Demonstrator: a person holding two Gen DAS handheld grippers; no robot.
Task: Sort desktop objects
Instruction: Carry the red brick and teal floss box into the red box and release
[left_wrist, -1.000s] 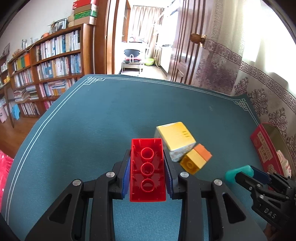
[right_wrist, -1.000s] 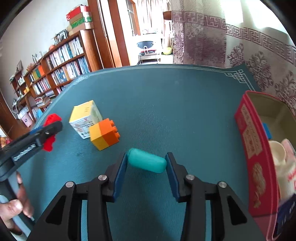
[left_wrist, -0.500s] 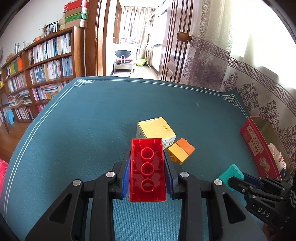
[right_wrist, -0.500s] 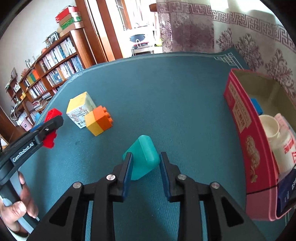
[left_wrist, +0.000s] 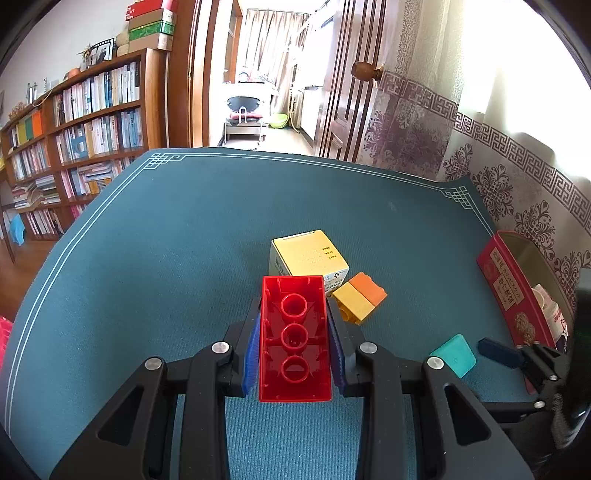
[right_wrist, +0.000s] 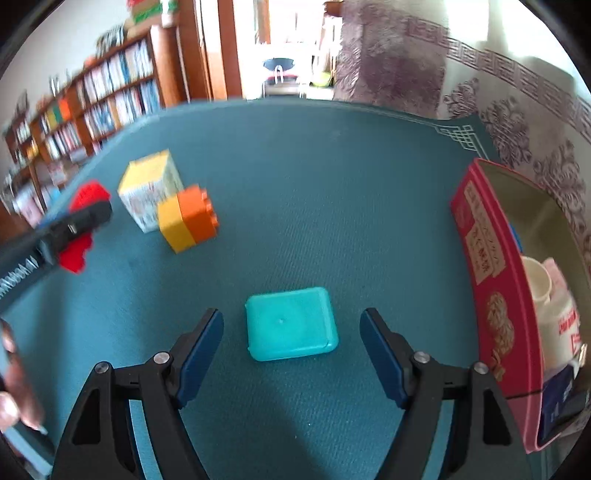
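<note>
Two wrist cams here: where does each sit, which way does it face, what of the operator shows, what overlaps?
Left wrist: on the left gripper, facing forward and down over the teal mat; its fingers clamp a red brick.
Right wrist: on the right gripper, facing down; jaws opening, teal square case lying free between them; a hand at left edge.
Shared: yellow box, yellow-orange block, red tin, and each other's gripper.

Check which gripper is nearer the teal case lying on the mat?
Right. The right gripper straddles the teal case, jaws opening, pads clear of it. The left gripper sits off to the case's left, shut on the red brick.
</note>
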